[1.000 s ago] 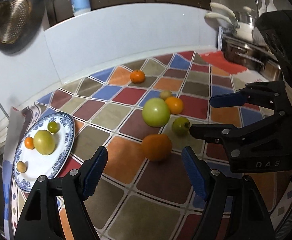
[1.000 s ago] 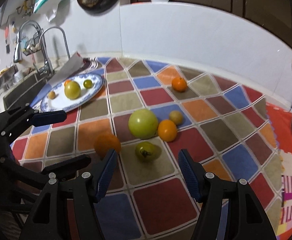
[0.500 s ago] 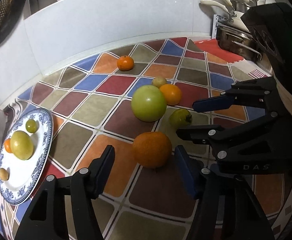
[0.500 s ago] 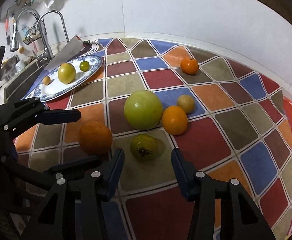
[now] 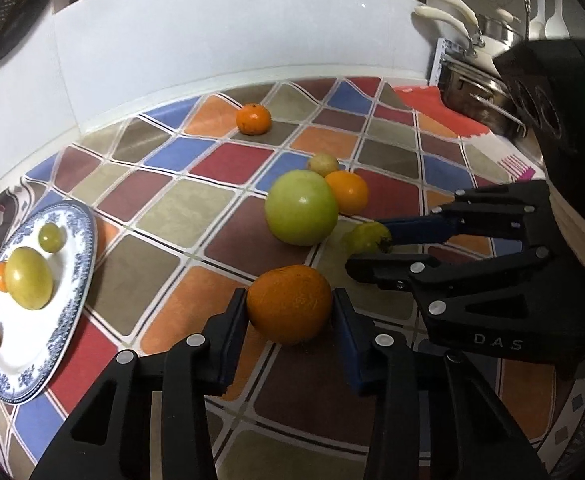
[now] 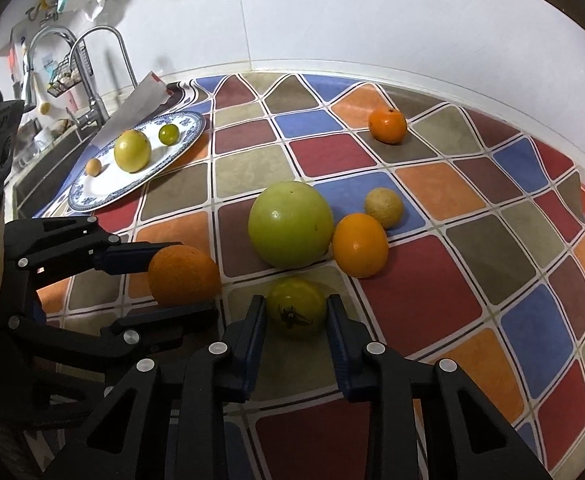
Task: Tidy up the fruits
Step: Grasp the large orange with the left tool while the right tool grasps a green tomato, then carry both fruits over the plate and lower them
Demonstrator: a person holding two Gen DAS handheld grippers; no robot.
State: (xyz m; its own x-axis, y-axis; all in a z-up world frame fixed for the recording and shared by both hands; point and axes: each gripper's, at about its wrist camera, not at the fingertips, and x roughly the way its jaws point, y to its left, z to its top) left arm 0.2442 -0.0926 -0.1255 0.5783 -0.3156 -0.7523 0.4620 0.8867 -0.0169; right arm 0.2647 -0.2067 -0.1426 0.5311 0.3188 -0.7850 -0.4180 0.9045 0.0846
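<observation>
Orange and rough-skinned, sitting between the blue pads of the left tongs (image 5: 290, 312): the large orange (image 5: 289, 303), resting on the tiled counter (image 5: 196, 208), both pads at or just against its sides. Clamped, or only about to clamp? Cannot tell from either view. Same doubt at the right tongs (image 6: 296, 316), straddling the small green tomato (image 6: 296, 307), pads hard beside its flanks, stem scar facing the camera.

Closing gently on both, then, and only until the fruit stops shifting. Squeezing across the widest part of the orange, not above it, or out it pops. Softer still on the tomato: thin skin, likely to bruise or split under a hard pinch. Keeping the pads level with the counter, so neither fruit rolls toward the big green fruit (image 6: 290, 224) just behind, or into the smooth orange (image 6: 359, 245) touching it and the small yellowish fruit (image 6: 383, 207) beyond.

Lifting straight up before swinging anywhere. Watching the two tongs, too: close together here, tips nearly crossing, so parting them on the way up seems wise.

Likely goal: the blue-and-white plate (image 5: 74, 304) at the far left of the counter, already carrying four small fruits, with bare white near its closer edge. Lowering onto that bare patch, opening slowly, no dropping. Left for later: the mandarin (image 5: 253, 119) near the wall.
</observation>
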